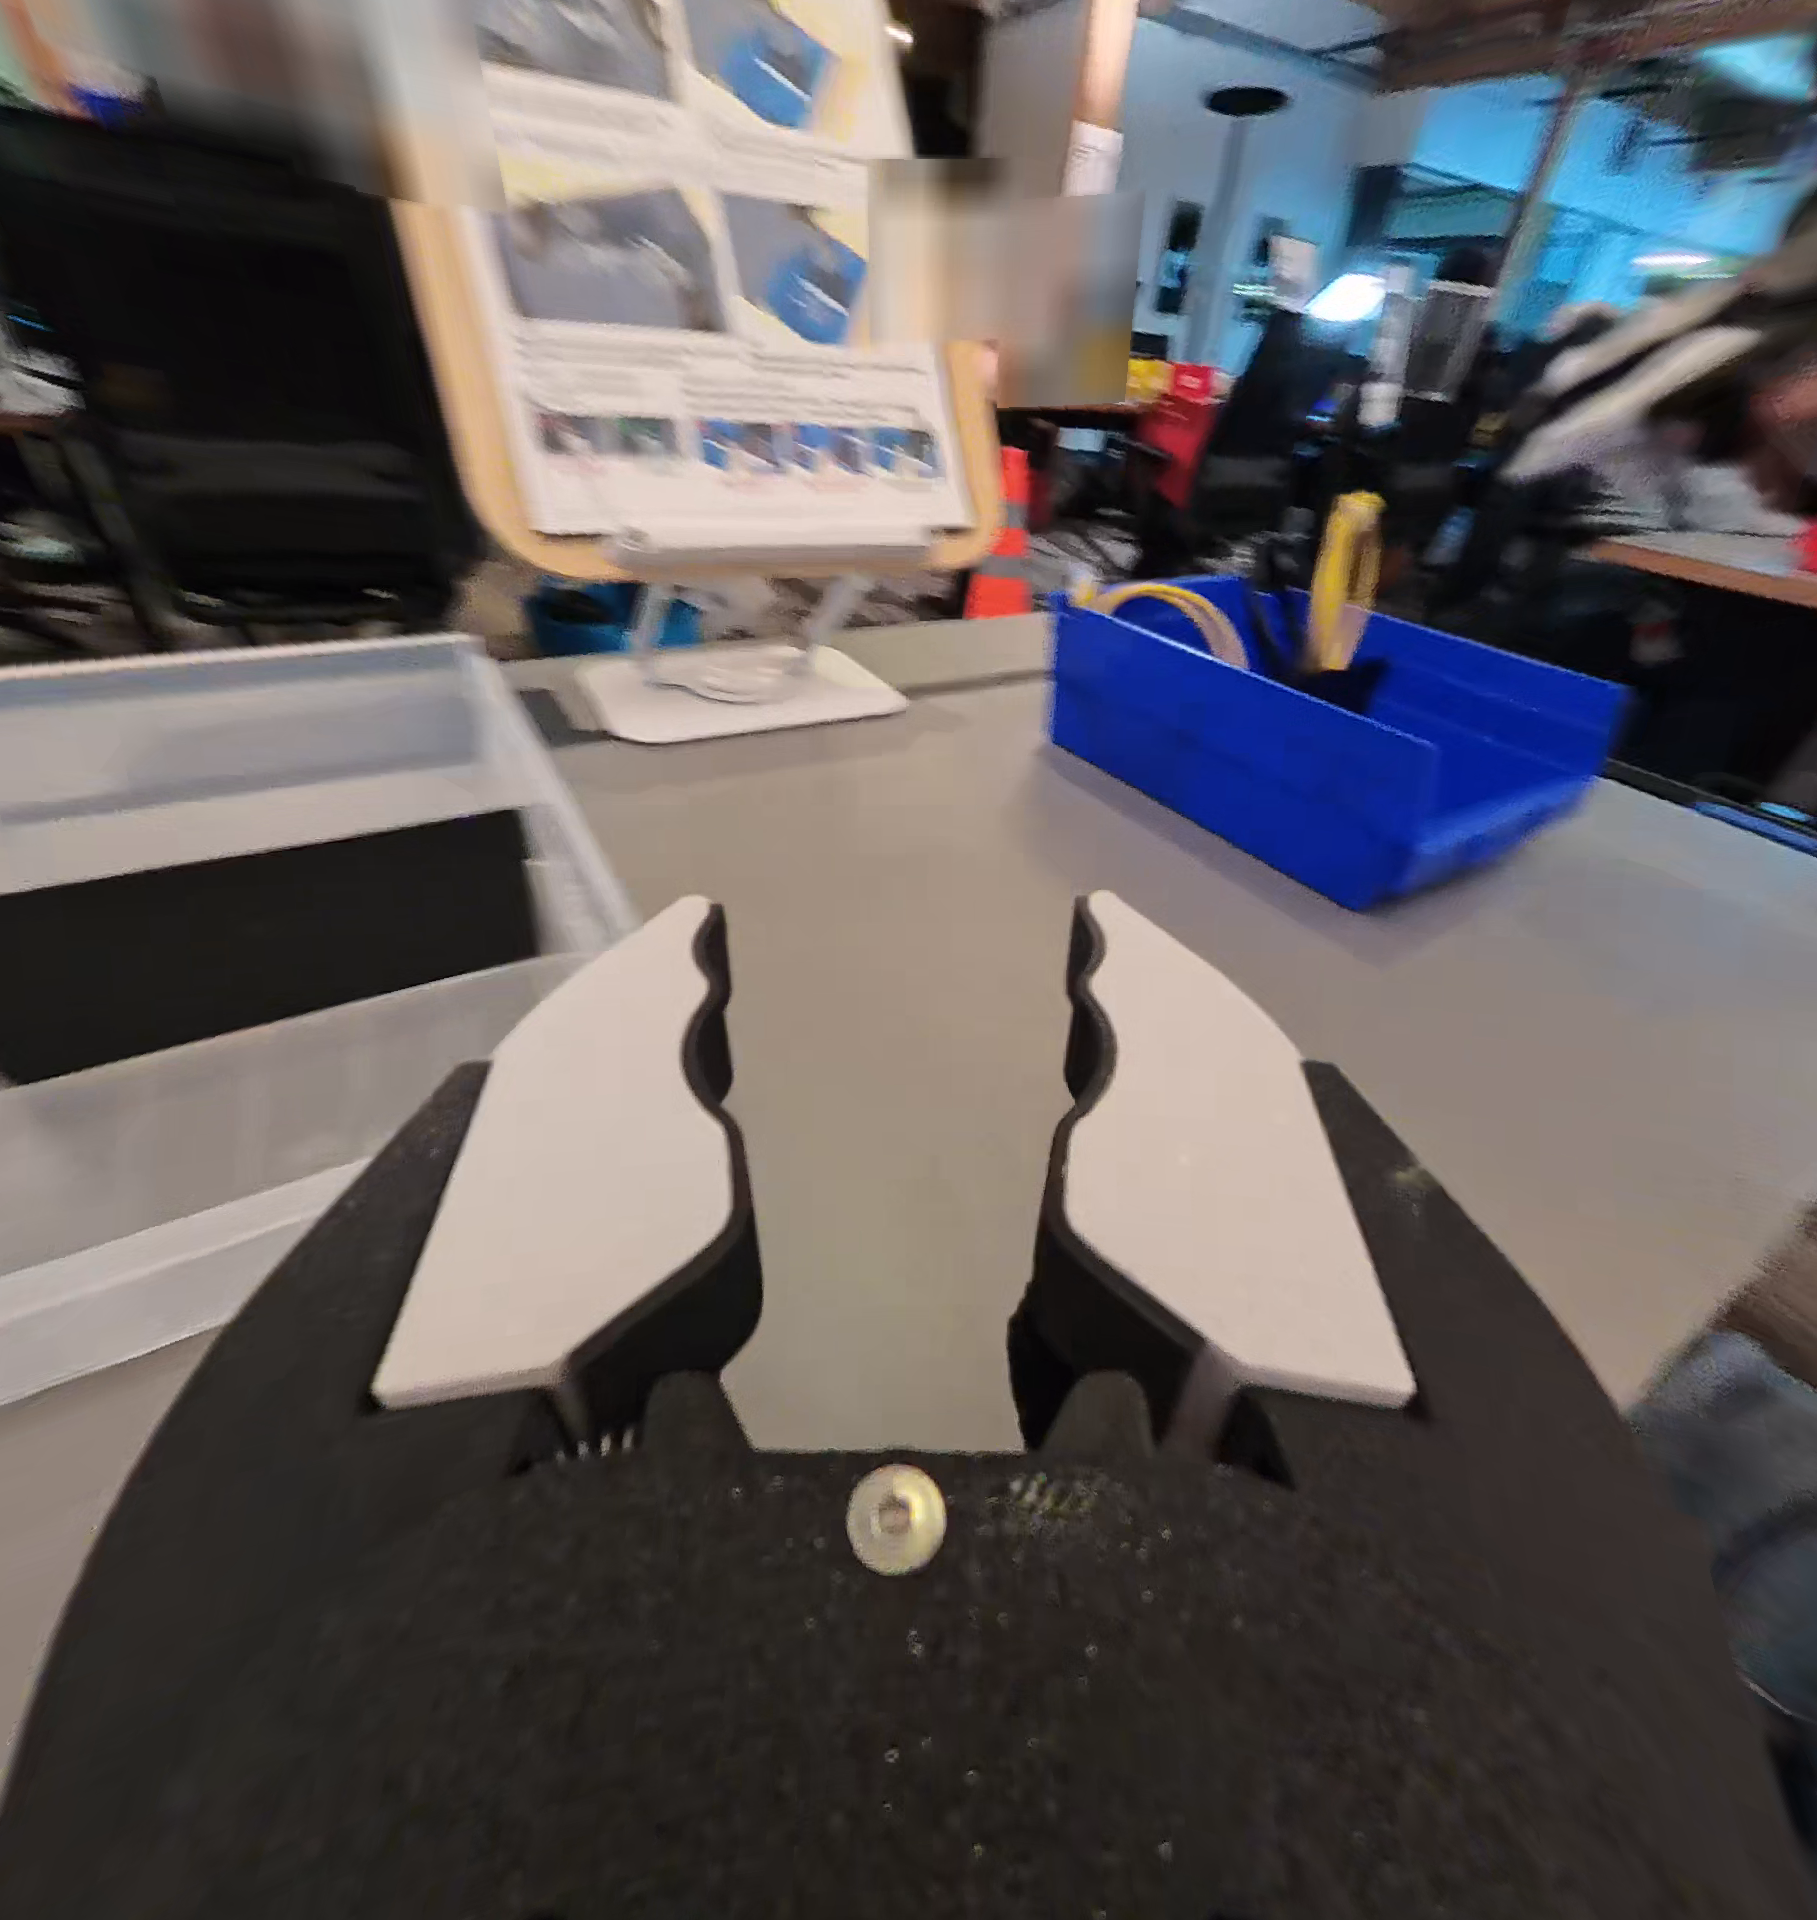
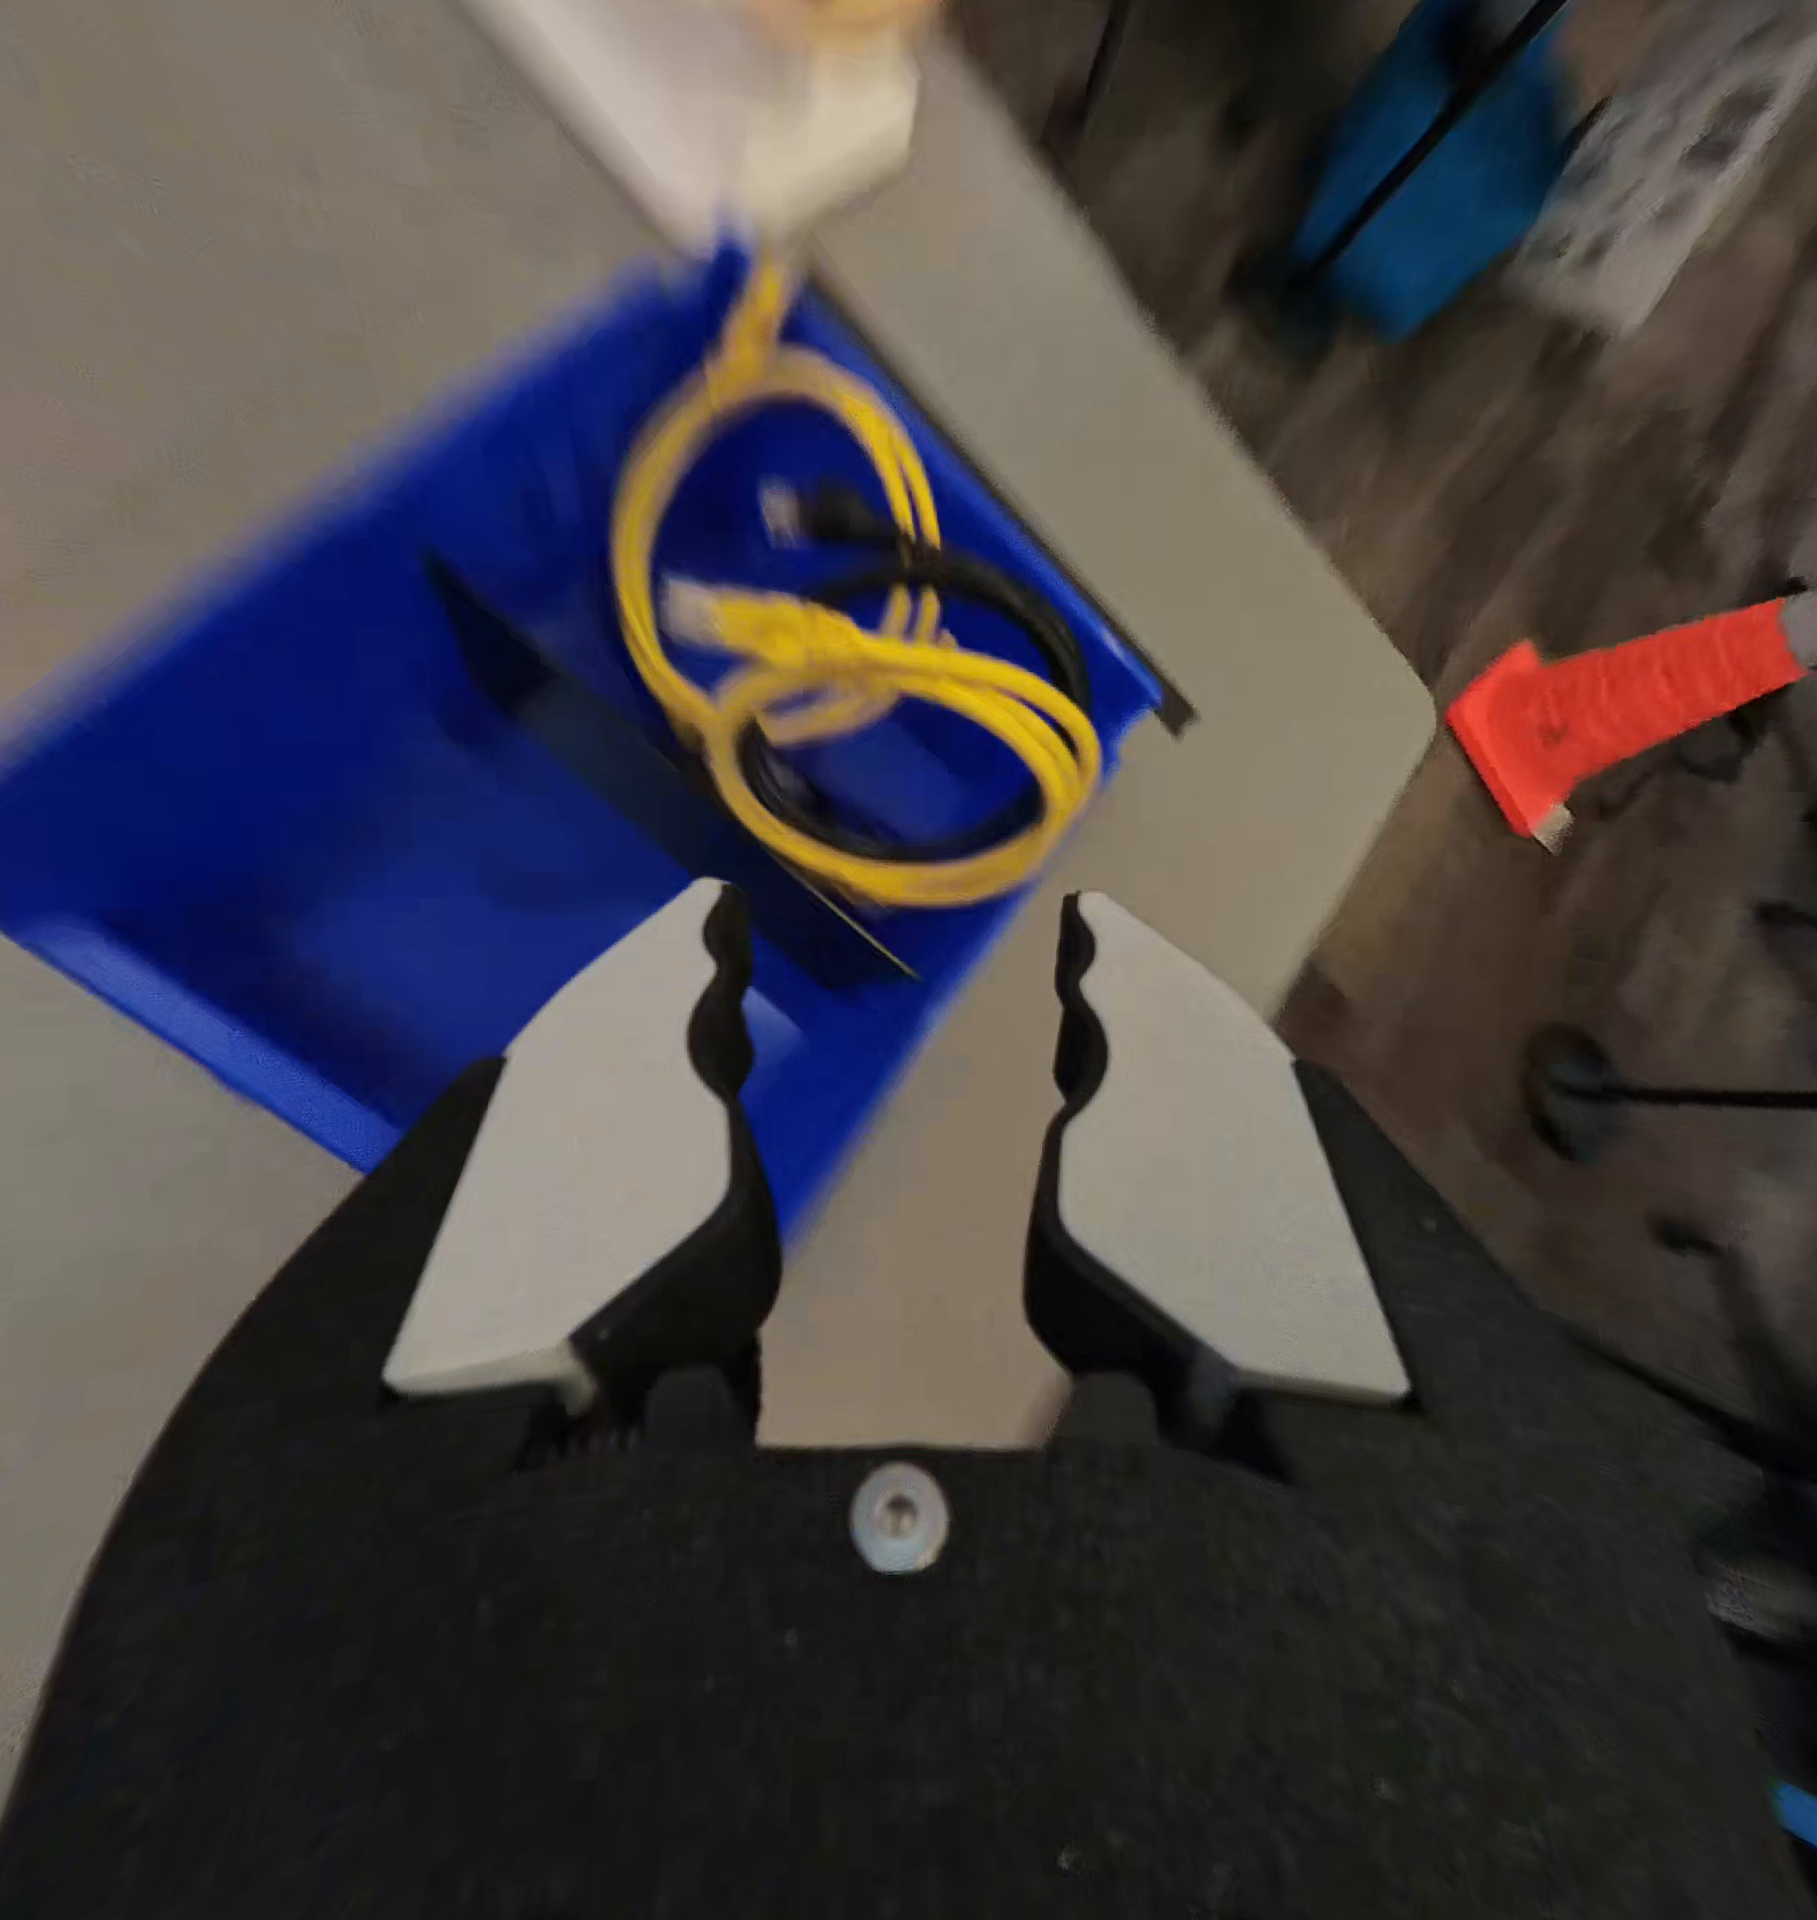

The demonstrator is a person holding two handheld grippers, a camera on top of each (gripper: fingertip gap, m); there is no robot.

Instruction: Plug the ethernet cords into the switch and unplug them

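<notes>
My left gripper (image 1: 896,914) is open with nothing between its fingers, above the grey table (image 1: 883,935). To its right stands a blue bin (image 1: 1299,748) with yellow ethernet cords (image 1: 1345,582) sticking up from it. My right gripper (image 2: 896,914) is open with nothing between its fingers, above the near rim of the blue bin (image 2: 312,810). Coiled yellow ethernet cords (image 2: 883,727) and a black cord (image 2: 1029,613) lie in the bin just beyond its fingertips. Both views are blurred by motion. I see no switch that I can make out.
A clear plastic tub (image 1: 208,935) with a dark inside stands at the left. A stand with printed sheets (image 1: 717,364) is behind, on a white base (image 1: 748,696). An orange cone (image 2: 1652,707) lies on the floor past the table's corner (image 2: 1382,675).
</notes>
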